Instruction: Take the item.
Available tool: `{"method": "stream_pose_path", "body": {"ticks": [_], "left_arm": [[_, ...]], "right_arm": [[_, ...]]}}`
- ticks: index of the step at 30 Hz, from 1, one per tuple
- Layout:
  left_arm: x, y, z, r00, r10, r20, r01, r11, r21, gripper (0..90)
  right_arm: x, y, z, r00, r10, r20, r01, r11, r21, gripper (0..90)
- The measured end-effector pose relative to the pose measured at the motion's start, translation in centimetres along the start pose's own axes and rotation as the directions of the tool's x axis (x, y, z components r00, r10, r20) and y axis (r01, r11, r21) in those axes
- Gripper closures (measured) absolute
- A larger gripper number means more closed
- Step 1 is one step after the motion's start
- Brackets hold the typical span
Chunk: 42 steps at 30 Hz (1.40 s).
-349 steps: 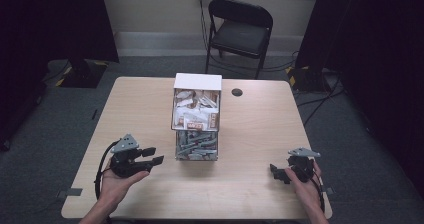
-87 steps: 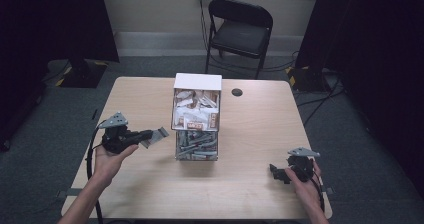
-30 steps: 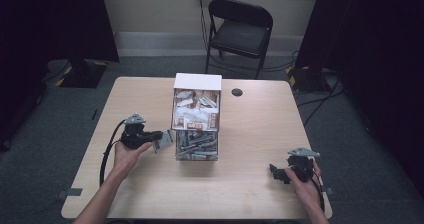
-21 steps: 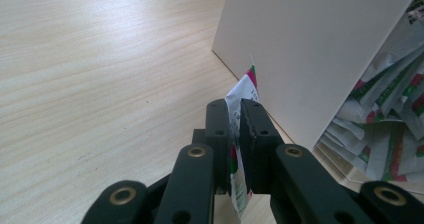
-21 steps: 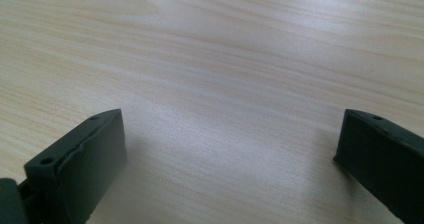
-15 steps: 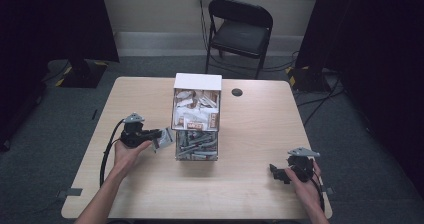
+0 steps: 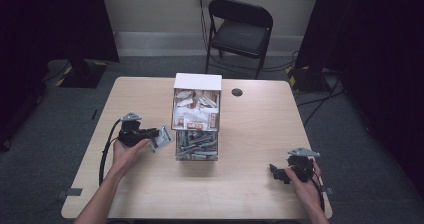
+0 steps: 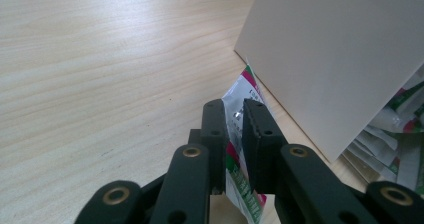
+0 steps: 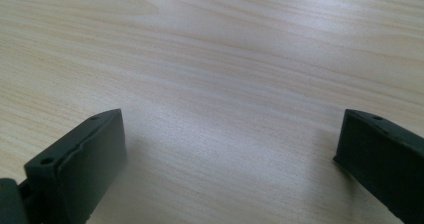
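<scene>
silver packet [image 8: 239, 134] with red-green print pinched upright beside the white box [image 7: 197, 98].

One bench [image 7: 150, 189]. One folding chair [image 7: 239, 29] behind it. One two-tier box [image 7: 196, 115] in the middle, its packets too many and too jumbled to count. One loose packet [image 7: 161, 138] outside it. Two tools: the left tool [image 7: 150, 132] and the right tool [image 7: 276, 172]. Two hands, two forearms.
</scene>
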<state>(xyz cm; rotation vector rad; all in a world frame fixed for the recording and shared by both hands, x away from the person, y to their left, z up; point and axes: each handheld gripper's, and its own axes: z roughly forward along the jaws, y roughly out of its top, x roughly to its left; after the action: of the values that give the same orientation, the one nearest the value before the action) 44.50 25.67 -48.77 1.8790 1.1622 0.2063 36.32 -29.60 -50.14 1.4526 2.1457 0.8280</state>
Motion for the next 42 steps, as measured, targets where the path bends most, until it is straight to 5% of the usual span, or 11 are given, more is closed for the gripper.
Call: {"method": "stream_pose_path", "body": {"ticks": [15,17,26,34,42], "left_arm": [[0.2,-0.1,0.4,0.9983,0.003,-0.058,-0.002,0.9999,0.015,63.1],[0.3,0.0,0.1,0.9976,0.003,-0.069,-0.002,0.9998,0.018,50.5],[0.6,0.2,-1.9,0.9935,0.001,-0.114,-0.001,1.0,-0.001,24.8],[-0.4,0.7,-4.0,0.9958,0.0,-0.092,-0.006,0.9976,-0.068,22.2],[-0.6,0.4,-5.7,0.9929,0.026,-0.116,-0.031,0.9988,-0.038,21.0]], "right_arm": [[0.0,0.0,0.0,1.0,0.0,0.0,0.0,1.0,0.0,0.0],[0.0,0.0,0.0,1.0,0.0,0.0,0.0,1.0,0.0,0.0],[0.0,0.0,0.0,1.0,0.0,0.0,0.0,1.0,0.0,0.0],[0.0,0.0,0.0,1.0,0.0,0.0,0.0,1.0,0.0,0.0],[0.0,0.0,0.0,1.0,0.0,0.0,0.0,1.0,0.0,0.0]]}}
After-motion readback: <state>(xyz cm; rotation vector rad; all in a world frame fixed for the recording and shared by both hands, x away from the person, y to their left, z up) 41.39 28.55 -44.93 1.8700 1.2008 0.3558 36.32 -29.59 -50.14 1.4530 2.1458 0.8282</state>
